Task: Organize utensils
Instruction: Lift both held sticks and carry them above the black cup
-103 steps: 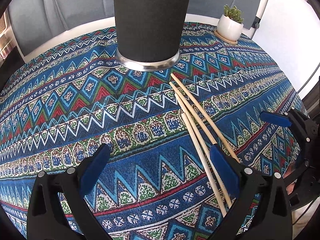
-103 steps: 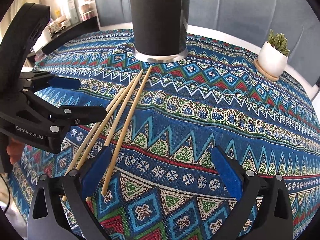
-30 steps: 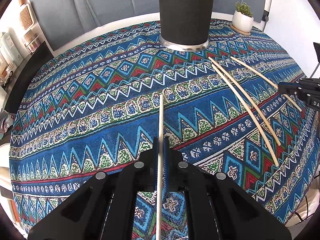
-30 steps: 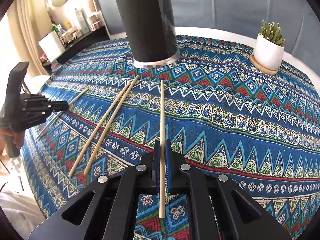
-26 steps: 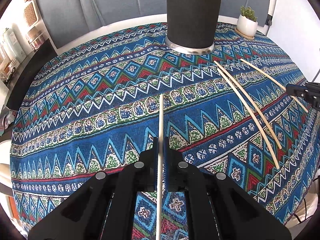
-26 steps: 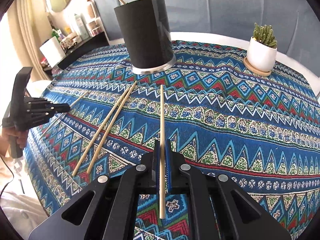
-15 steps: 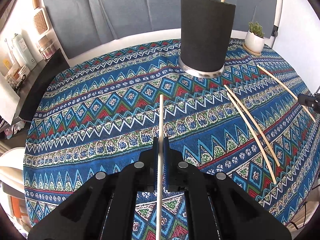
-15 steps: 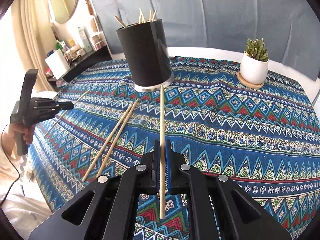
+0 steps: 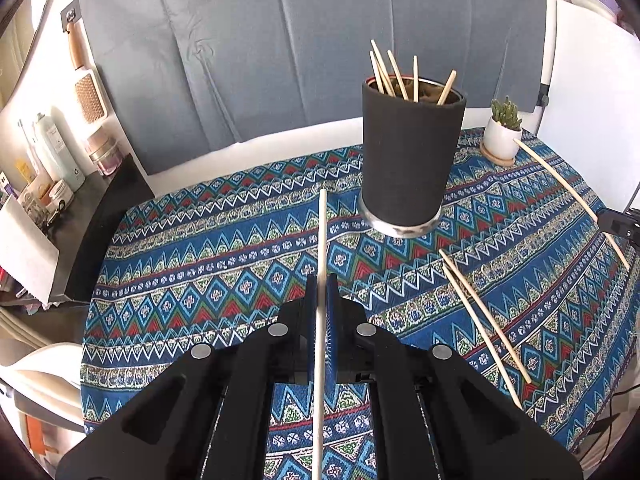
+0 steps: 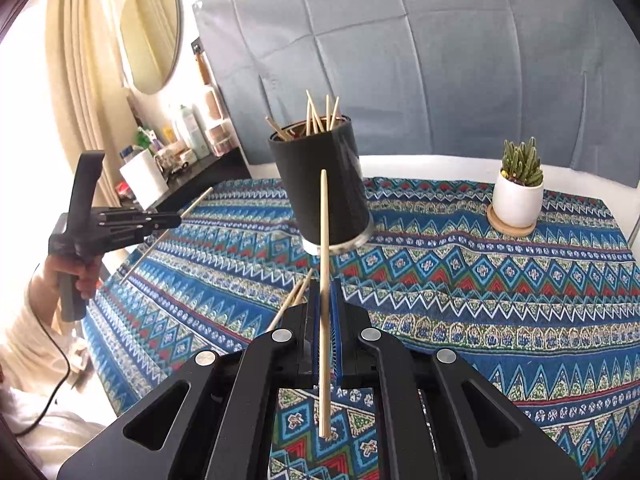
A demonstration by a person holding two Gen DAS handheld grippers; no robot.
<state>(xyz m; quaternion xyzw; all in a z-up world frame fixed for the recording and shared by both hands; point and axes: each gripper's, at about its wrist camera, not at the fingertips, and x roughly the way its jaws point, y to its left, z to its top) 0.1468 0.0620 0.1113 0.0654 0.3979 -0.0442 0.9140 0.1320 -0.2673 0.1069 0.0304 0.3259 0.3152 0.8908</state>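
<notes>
Each hand-held gripper, left and right, is clamped on one chopstick lifted clear of the tabletop, presumably to drop it into the black holder (two more lie beside it).

Both views are bright with daylight and sharp in the middle. In the right wrist view the light pours in from the left, past the cream pleated curtain, and burns that edge to white; the person's pale sleeve is washed out there. The tall matte black cylindrical holder shows a soft pale sheen down its side. Fisheye distortion bows the blue patterned cloth on the counter and the padded grey-blue panel, and dark vignetting rounds every corner.
</notes>
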